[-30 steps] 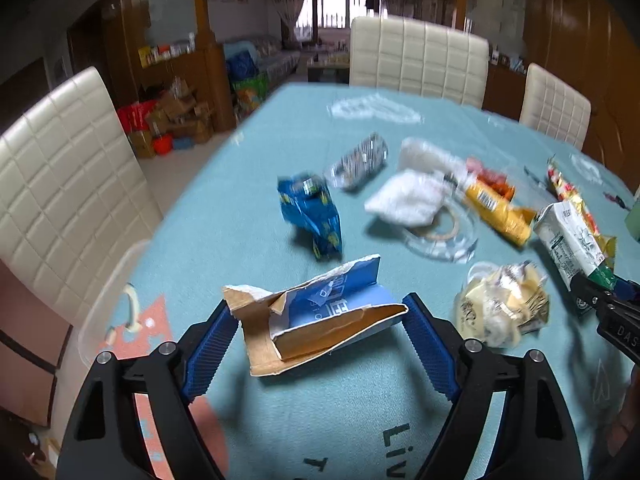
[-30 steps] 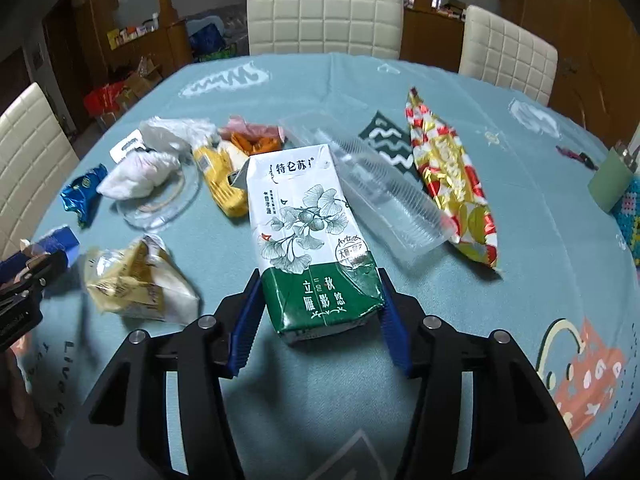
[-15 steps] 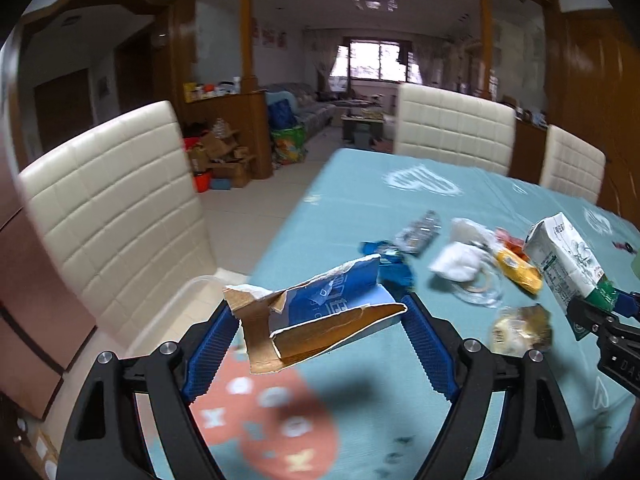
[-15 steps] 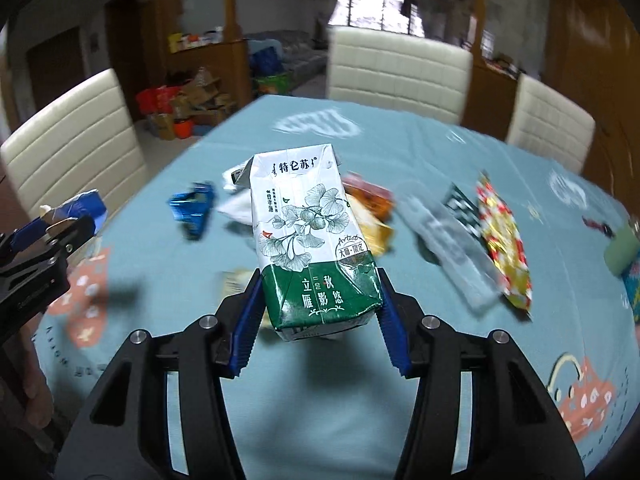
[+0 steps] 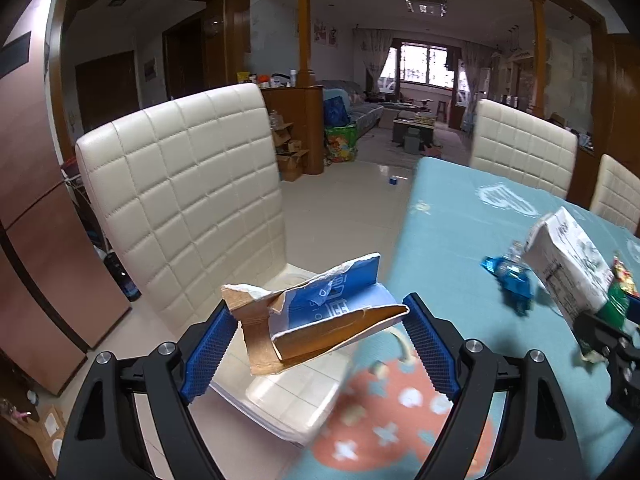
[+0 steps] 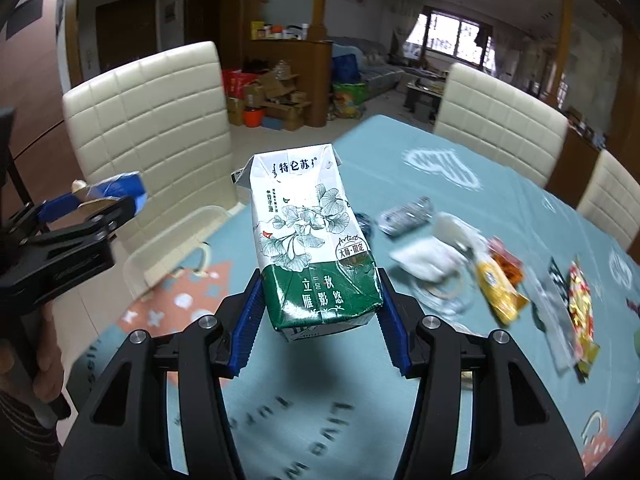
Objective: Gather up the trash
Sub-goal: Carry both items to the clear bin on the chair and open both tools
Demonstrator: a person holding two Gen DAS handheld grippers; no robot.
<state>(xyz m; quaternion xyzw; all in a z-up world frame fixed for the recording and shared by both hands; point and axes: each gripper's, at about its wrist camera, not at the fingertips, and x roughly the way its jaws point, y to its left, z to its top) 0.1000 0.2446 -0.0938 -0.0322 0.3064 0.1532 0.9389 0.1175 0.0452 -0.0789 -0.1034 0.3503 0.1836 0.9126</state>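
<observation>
Trash fills both claws: the left claw (image 5: pixel 316 334) clenches a torn blue cardboard box (image 5: pixel 316 316) at lower centre, above the worktop (image 5: pixel 460 232) edge; the right claw (image 6: pixel 320 312) clamps a green-and-white milk carton (image 6: pixel 312 248) mid-frame. Beyond, wrappers (image 6: pixel 496 284) on the worktop blur at right; a cream chair (image 5: pixel 188 200) stands upper left.

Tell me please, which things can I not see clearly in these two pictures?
- Trash bin: in neither view, so the drop place is unknown.
- Milk carton: its base is hidden behind the right gripper.
- Blue wrapper: blurred in the left wrist view.
- Torn cardboard box: its print is partly folded away.
</observation>
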